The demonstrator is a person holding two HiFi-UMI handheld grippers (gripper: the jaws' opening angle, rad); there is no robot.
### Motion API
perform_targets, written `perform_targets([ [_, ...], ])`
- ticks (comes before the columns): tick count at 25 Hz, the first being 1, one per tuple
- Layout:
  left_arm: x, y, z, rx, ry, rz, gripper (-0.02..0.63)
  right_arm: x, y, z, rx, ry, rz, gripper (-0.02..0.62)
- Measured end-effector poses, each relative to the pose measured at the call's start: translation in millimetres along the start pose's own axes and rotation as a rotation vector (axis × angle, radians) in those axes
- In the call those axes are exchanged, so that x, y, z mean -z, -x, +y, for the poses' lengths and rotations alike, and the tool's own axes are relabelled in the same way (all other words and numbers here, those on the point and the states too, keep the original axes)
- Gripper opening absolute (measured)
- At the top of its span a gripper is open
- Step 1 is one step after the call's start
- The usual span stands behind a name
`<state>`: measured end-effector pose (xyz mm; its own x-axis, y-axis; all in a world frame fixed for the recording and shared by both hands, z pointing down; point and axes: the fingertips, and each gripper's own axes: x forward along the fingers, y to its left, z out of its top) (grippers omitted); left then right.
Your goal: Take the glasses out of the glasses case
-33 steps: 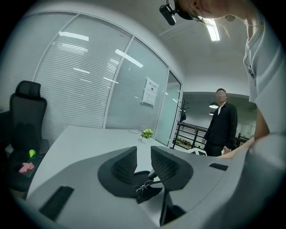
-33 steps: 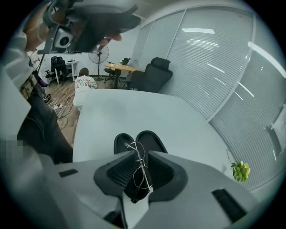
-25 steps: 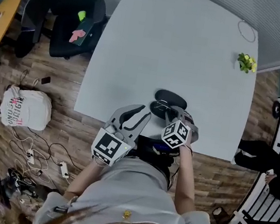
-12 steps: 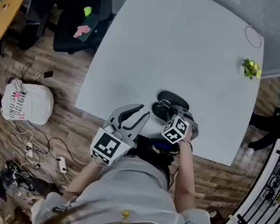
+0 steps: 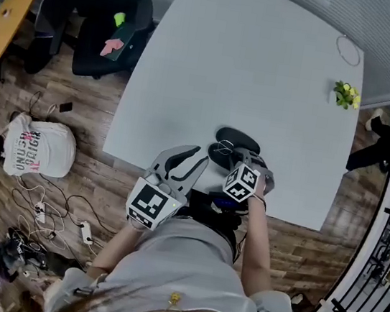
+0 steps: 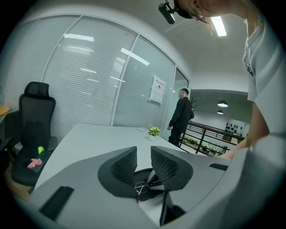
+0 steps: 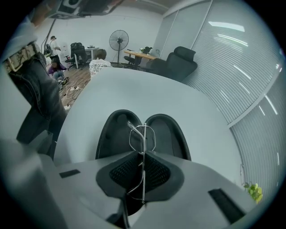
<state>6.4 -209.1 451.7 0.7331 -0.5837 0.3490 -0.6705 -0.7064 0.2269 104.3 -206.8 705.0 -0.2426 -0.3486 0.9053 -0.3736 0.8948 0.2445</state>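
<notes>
Right gripper (image 7: 142,154) pinches the thin silver wire-framed glasses (image 7: 142,134) at the open black oval case (image 7: 167,129), near edge of the white table (image 5: 252,66); left gripper (image 6: 144,161) spread, empty.

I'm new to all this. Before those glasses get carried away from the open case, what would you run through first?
1. Right gripper shut on the glasses: ok.
2. Glasses case open, lying flat on the table: ok.
3. Glasses fully out of the case: cannot tell; they show in front of its two halves.
4. Grip firm on the thin wire frame: cannot tell.
5. Left gripper open, nothing between its jaws, out of the way: ok.
</notes>
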Motion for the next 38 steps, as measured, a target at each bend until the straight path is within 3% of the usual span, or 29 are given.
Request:
perform_targets([
  [14, 7.2, -1.6, -11.8, 0.027, -0.009, 0.016, 0.104, -8.8, 46.4, -21.5, 0.048, -0.031, -0.034, 0.049],
  [38, 12.9, -5.7, -24.7, 0.058, -0.042, 0.02, 0.103, -62.6, 160.9, -46.9, 0.137, 0.04, -0.133, 0.046],
])
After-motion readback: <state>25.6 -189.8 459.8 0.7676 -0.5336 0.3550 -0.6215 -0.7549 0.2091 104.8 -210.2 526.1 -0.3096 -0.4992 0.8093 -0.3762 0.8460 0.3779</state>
